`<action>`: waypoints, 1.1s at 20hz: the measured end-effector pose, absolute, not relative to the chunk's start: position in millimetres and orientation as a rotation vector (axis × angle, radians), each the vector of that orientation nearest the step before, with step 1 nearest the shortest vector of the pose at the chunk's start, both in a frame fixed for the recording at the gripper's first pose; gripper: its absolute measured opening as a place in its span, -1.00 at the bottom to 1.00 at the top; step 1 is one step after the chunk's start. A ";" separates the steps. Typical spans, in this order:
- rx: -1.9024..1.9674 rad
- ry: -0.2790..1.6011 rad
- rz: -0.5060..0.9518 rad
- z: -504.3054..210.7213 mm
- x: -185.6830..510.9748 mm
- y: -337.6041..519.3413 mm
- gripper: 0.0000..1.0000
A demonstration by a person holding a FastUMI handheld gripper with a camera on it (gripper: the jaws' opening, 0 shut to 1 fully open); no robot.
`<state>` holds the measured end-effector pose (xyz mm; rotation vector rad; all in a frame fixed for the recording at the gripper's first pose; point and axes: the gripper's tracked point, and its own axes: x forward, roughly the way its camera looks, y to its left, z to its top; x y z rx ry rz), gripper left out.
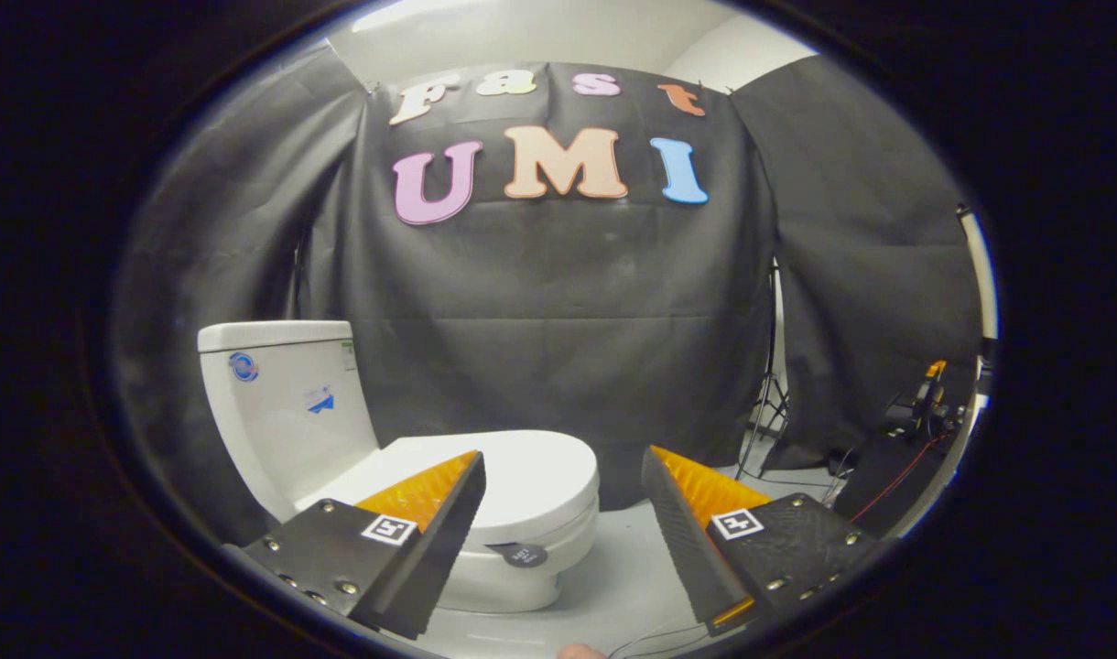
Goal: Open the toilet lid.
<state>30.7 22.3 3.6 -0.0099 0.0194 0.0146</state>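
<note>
Ahead of the left finger, the toilet (485,513) is sitting with its lid (513,476) down, while the gripper (563,476) is hanging wide open and touching nothing. Likely risk: the lid's front lip is looking thin and smooth, so a finger coming in too high could be skating over the top rather than hooking under it. Beyond the right finger, a light stand (771,403) and cabled gear (920,412) are standing well apart, blocking nothing.
</note>
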 end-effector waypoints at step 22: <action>0.325 0.501 -0.059 -145.1 104.9 34.5 1.00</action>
